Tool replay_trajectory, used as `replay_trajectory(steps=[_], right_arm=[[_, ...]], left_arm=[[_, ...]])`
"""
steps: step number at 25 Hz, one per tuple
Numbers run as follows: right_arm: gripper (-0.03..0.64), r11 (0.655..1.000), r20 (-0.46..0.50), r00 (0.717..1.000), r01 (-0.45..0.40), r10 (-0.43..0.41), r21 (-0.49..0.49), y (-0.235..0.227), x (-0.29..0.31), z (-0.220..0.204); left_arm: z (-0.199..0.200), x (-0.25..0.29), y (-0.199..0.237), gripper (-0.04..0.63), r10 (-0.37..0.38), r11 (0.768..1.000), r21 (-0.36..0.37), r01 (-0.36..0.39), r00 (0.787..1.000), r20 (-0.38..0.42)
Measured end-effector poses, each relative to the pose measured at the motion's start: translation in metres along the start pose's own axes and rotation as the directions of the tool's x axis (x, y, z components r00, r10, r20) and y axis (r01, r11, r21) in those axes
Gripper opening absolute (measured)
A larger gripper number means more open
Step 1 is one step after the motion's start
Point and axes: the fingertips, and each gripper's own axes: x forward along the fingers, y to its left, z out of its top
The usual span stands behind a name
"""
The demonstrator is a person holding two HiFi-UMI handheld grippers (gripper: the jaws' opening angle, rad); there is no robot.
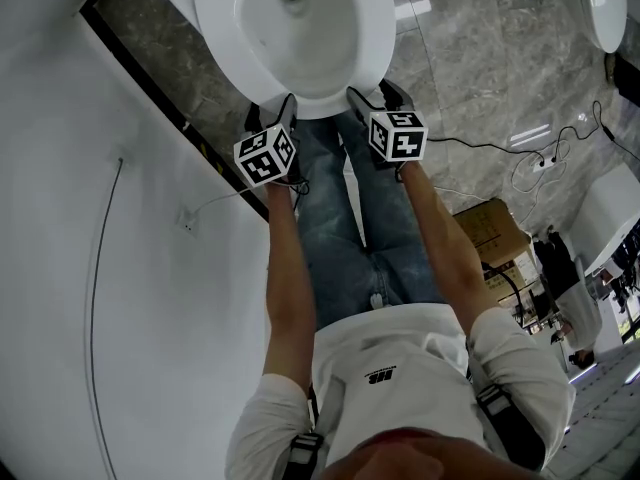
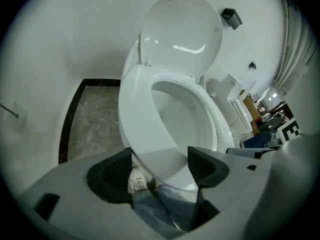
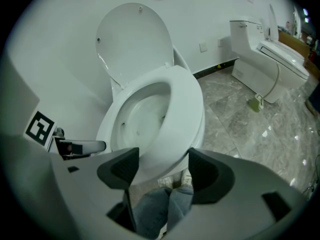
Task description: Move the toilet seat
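A white toilet stands against the wall with its lid (image 2: 182, 34) upright and its seat (image 1: 372, 28) down over the bowl. In the head view both grippers are at the seat's front edge, my left gripper (image 1: 285, 108) at its left and my right gripper (image 1: 368, 96) at its right. In the left gripper view the seat's (image 2: 145, 114) front rim lies between the wide-apart fingers of the left gripper (image 2: 159, 168). The right gripper (image 3: 162, 170) is open too, with the seat's (image 3: 185, 114) rim between its fingers. Neither pair of pads presses on it.
The person's jeans (image 1: 365, 228) and white shoes are right under the bowl's front. A white wall (image 1: 120, 268) runs along the left above a dark skirting strip. A second toilet (image 3: 265, 49) stands to the right. A cardboard box (image 1: 490, 230) and cables (image 1: 540, 163) lie on the marble floor.
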Motion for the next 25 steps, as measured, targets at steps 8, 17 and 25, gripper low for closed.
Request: replay_trajectory(steps=[8,17,25], right_arm=[[0.323,1.000,0.031,0.999,-0.015,0.015,0.000,0.008,-0.020,0.009],[0.323,0.999,0.073,0.997,-0.038,0.037,0.009,0.016,-0.044,0.027],[0.322,0.999,0.101,0.994,-0.053,0.051,0.010,0.024,-0.059,0.038]], left_arm=[[0.009,-0.018,-0.008,0.342,-0.008,1.000,-0.013,0.008,0.999,0.035],[0.025,-0.039,-0.019,0.342,-0.018,0.999,-0.029,0.020,0.997,0.079],[0.035,-0.053,-0.024,0.342,-0.024,0.999,-0.042,0.029,0.993,0.114]])
